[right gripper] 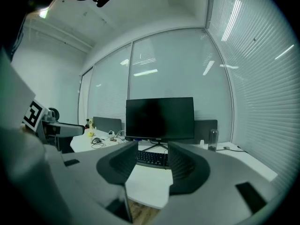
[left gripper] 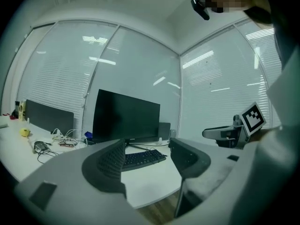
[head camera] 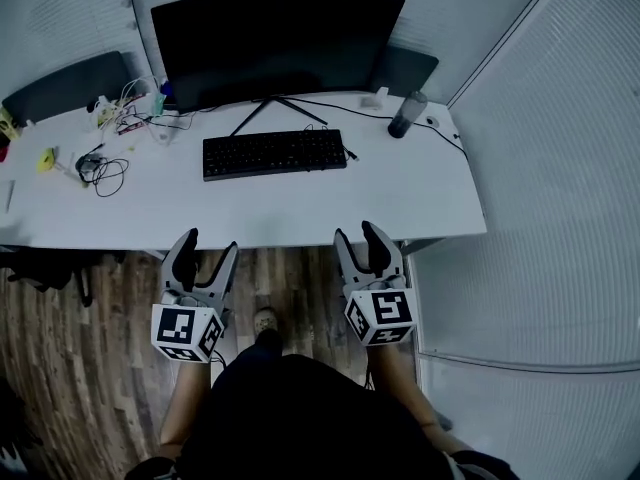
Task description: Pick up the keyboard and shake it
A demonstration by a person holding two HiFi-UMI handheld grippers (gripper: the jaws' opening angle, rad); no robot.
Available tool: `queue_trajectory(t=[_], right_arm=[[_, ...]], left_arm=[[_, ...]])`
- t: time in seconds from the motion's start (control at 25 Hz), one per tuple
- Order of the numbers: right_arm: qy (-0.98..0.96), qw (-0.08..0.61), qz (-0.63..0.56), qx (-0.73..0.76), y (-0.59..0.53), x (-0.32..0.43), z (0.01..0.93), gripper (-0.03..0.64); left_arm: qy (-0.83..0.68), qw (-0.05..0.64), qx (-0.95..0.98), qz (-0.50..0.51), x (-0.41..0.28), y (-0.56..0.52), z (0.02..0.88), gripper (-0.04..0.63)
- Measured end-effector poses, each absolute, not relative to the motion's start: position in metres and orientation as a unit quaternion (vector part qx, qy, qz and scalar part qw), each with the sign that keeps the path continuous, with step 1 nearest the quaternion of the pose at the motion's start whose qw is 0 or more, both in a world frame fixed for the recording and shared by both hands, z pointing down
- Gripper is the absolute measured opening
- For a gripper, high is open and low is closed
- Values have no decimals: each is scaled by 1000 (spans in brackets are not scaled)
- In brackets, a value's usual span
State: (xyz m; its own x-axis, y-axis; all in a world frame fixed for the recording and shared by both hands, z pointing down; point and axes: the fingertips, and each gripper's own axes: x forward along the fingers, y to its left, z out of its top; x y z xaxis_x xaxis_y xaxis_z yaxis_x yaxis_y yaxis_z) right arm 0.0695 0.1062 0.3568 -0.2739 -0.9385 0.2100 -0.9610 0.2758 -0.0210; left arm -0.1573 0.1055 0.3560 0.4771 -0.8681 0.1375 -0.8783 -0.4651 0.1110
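A black keyboard (head camera: 275, 153) lies flat on the white desk (head camera: 400, 200), in front of the monitor stand. Both grippers hang short of the desk's near edge, over the floor, well apart from the keyboard. My left gripper (head camera: 210, 246) stands open with nothing between its jaws. My right gripper (head camera: 357, 233) is open too and holds nothing. In the left gripper view the keyboard (left gripper: 143, 158) shows far off between the jaws of the left gripper (left gripper: 146, 144). The right gripper view frames the keyboard (right gripper: 152, 157) between the jaws of the right gripper (right gripper: 153, 146) in the same way.
A dark monitor (head camera: 275, 43) stands behind the keyboard. A dark bottle (head camera: 407, 115) is at the desk's back right, and tangled cables with small items (head camera: 100, 168) lie at the left. Blinded glass walls (head camera: 560, 168) close in the right side. Wooden floor (head camera: 80, 338) lies below.
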Motion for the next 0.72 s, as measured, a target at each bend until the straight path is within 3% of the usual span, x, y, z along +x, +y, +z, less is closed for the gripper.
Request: queue_trajectory(t=[0.44,0.72], right_arm=[[-760,146,118,622,58,80,411,187],[-767,149,106,616,-3,90,425,187]], left_arm=[[-503,130,852,61,-180,31,399,284],[-514,140,843,75,-184,-22,423,284]])
